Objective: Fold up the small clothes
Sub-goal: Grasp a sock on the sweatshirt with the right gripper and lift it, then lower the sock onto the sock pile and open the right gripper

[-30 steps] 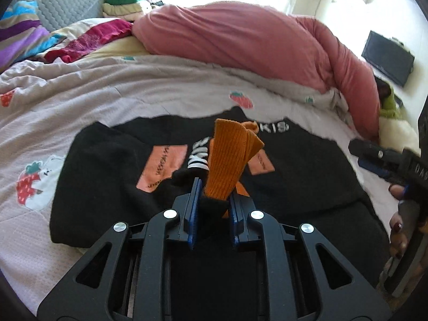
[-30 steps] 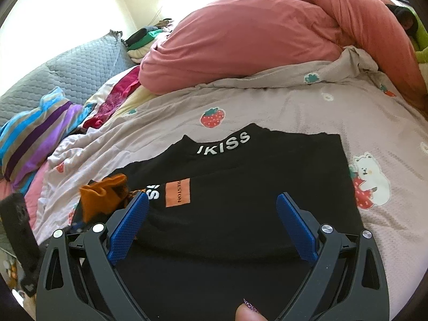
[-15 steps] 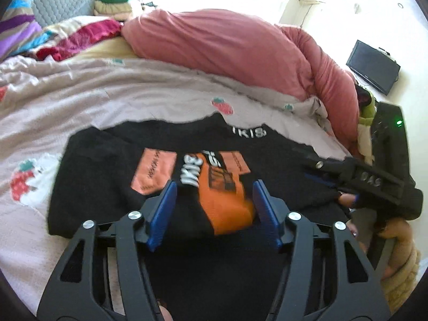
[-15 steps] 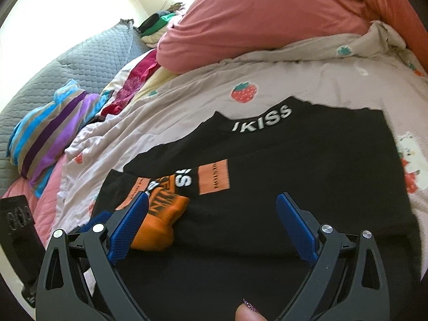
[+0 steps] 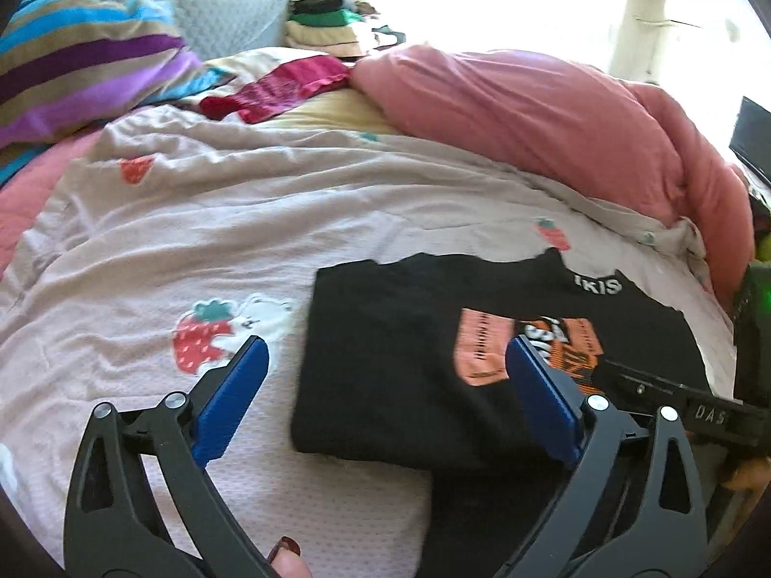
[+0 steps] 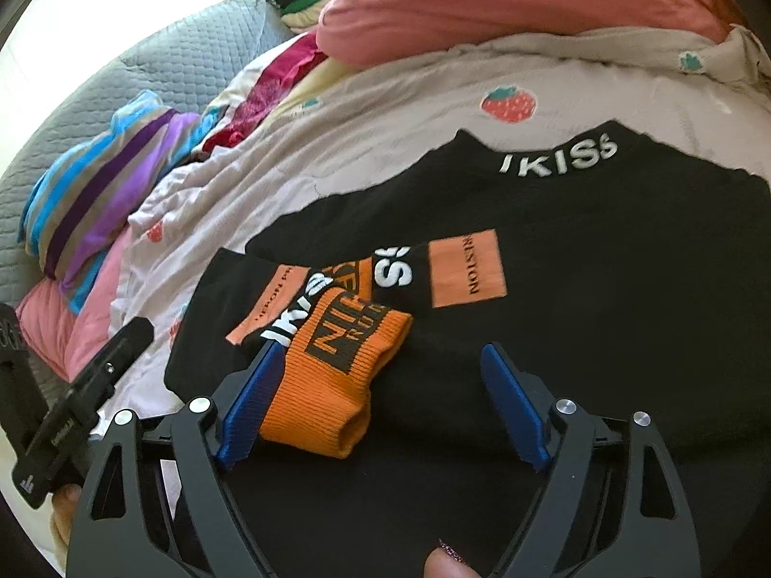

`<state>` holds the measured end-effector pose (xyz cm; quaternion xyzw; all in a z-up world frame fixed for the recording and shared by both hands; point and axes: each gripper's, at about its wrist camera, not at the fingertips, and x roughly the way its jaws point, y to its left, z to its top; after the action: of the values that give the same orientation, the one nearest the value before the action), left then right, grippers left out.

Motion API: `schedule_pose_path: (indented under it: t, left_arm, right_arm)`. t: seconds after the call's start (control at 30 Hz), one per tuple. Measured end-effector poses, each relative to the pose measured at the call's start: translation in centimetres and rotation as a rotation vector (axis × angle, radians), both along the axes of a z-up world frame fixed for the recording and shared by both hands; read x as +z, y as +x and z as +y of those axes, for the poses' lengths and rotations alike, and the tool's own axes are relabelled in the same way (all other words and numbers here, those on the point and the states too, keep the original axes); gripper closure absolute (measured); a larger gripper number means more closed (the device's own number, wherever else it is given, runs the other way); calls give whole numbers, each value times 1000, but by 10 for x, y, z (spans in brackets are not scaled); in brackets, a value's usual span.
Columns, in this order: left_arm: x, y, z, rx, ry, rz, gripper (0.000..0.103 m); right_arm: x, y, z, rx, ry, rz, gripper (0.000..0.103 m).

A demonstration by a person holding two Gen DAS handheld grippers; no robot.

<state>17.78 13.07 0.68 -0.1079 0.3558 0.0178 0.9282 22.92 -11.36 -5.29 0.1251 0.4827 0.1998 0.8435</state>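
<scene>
**Both jaws standing open over the folded black clothes**

The left gripper (image 5: 385,387) is hovering with its blue-padded jaws spread wide and gripping nothing; one pad is hanging over the pale pink strawberry-print bedsheet (image 5: 202,241), the other over the folded black knit garment with orange patches (image 5: 400,356). The right gripper (image 6: 380,402) is likewise hovering with its jaws parted and empty. Its left pad is sitting just beside the small orange ribbed knit piece with black lettering (image 6: 332,375), which is lying on the near left part of the black garment (image 6: 602,289), between the two pads but closer to the left one. The garment is lying flat on the bed, its collar with white "IKISS" lettering (image 6: 559,159) pointing away from the person. Behind it, a bulky pink duvet (image 5: 539,115) is lying bunched along the bed. To the left, a striped blue, purple and tan pillow (image 6: 101,197) is leaning against a grey quilted cushion (image 5: 226,5).
</scene>
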Motion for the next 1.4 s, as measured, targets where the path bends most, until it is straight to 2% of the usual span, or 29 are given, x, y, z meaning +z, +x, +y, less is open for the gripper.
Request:
schedule_pose_path:
  t: [0.17, 0.33, 0.37, 0.4, 0.47, 0.5, 0.53, 0.63, 0.73, 0.97, 1.23, 1.4]
  left_arm:
    - [-1, 0, 13, 31, -25, 6, 10]
    - [-2, -1, 23, 62, -52, 13, 10]
    - [-3, -1, 26, 72, -63, 18, 10]
    - [-4, -1, 29, 82, -73, 25, 10]
    - [-6, -1, 34, 95, -91, 33, 10]
    - [-6, -1, 36, 100, -102, 35, 10]
    - [-7, -1, 39, 105, -116, 36, 10]
    - [-8, -3, 48, 123, -156, 35, 10]
    - [-7, -5, 55, 142, -180, 34, 10]
    - [-5, -9, 68, 172, -215, 20, 10]
    - [-2, -11, 73, 184, -227, 5, 10]
    - [-1, -10, 67, 166, -213, 0, 10]
  right_arm:
    - [-5, 4, 15, 18, -36, -10, 29]
    - [-5, 4, 26, 52, -42, -42, 50]
    - [-4, 3, 28, 60, -43, -52, 55]
    - [-2, 2, 30, 74, -40, -66, 66]
    - [1, 1, 33, 91, -53, -93, 75]
    - [2, 1, 35, 102, -54, -100, 87]
    - [4, 0, 38, 118, -58, -110, 93]
    - [16, -7, 49, 171, -100, -175, 94]
    - [34, -12, 54, 203, -100, -235, 94]
    - [79, -10, 50, 216, -97, -354, 95]
    - [119, -1, 14, 138, -145, -458, 96]
    - [126, 1, -24, 53, -171, -470, 96]
